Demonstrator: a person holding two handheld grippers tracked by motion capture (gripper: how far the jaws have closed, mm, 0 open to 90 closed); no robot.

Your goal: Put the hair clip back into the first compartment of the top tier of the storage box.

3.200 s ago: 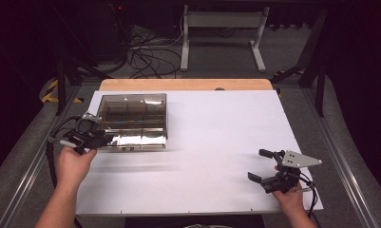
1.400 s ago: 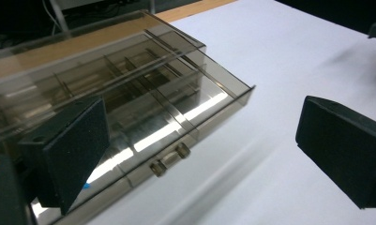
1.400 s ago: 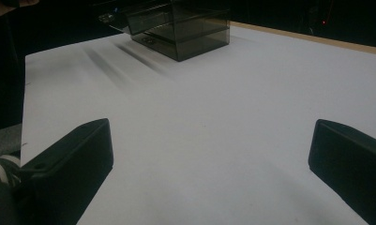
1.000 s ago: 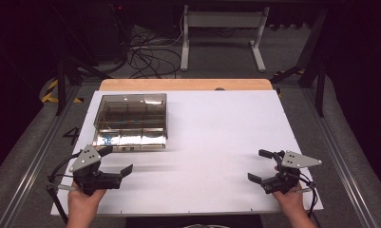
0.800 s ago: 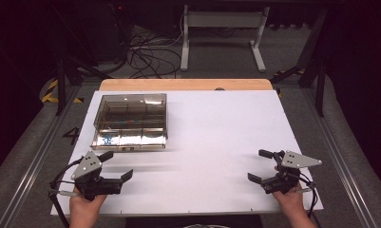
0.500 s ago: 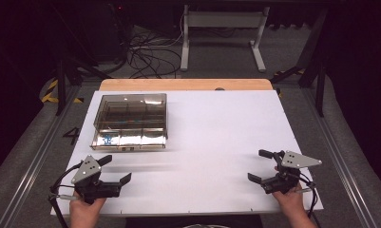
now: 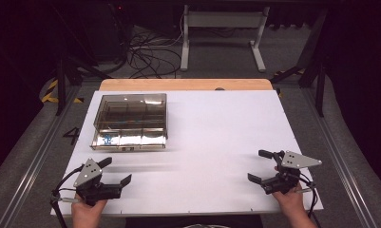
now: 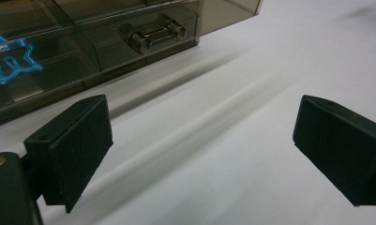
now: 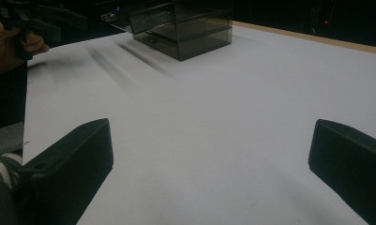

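Broadly, the white rectangular table point(image 7: 216, 137) bears a smoky translucent plastic compartment box point(image 7: 130, 121) at ten o'clock, clear of both hands. Left gripper point(image 7: 113, 175) at seven and right gripper point(image 7: 265, 165) at five rest with jaws spread wide, holding nothing, apparently parked.

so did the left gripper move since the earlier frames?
Yes. The left gripper has pulled back from the smoky compartment box toward the table's near edge, jaws open and empty.
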